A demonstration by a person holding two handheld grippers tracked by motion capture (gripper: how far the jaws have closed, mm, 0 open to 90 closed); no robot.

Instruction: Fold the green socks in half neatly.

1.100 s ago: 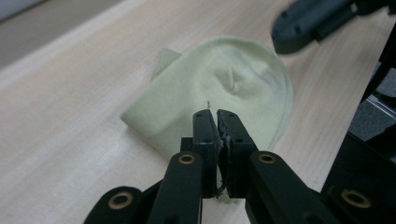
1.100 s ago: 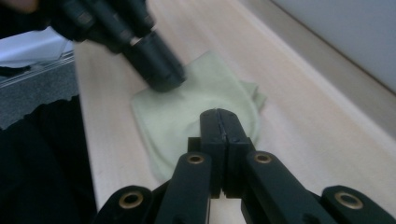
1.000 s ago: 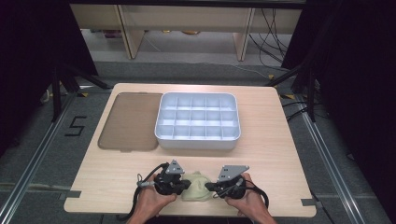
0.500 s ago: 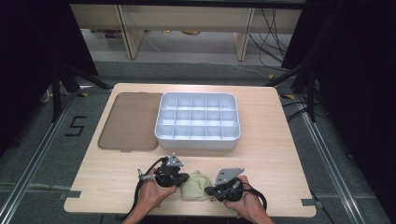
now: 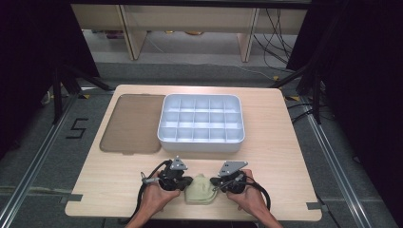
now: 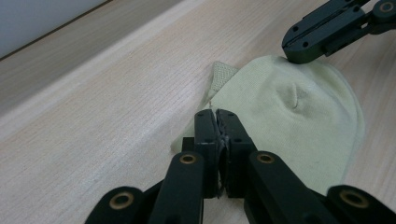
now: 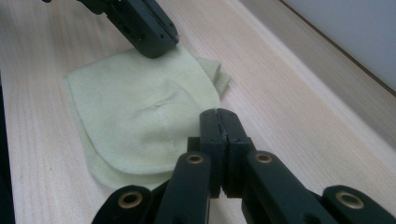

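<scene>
Both hand-held grippers sit near the front edge of the bench (image 5: 119,190) in the high view: the left hand-held gripper (image 5: 184,181) and the right hand-held gripper (image 5: 215,182) flank a pale green folded sock (image 5: 199,191), each touching one side of it, jaws pointing inward toward each other. Behind them, well apart, a white compartment tray (image 5: 201,143) stands mid-bench, with a brown lid (image 5: 133,124) lying flat just beside it on the left. From the left gripper view, the left hand-held gripper (image 6: 217,114) has its jaws clenched together at the sock's (image 6: 289,126) near edge — whether fabric is pinched between the tips cannot be told; the right hand-held gripper (image 6: 299,53) rests on the far edge, and a small knit corner sticks out from under the fold. From the right gripper view, the right hand-held gripper (image 7: 218,114) is likewise clenched tight at the sock's (image 7: 135,126) edge, tips over the fabric, while the left hand-held gripper (image 7: 156,46) presses at the opposite side — the sock lies flat between the two.
</scene>
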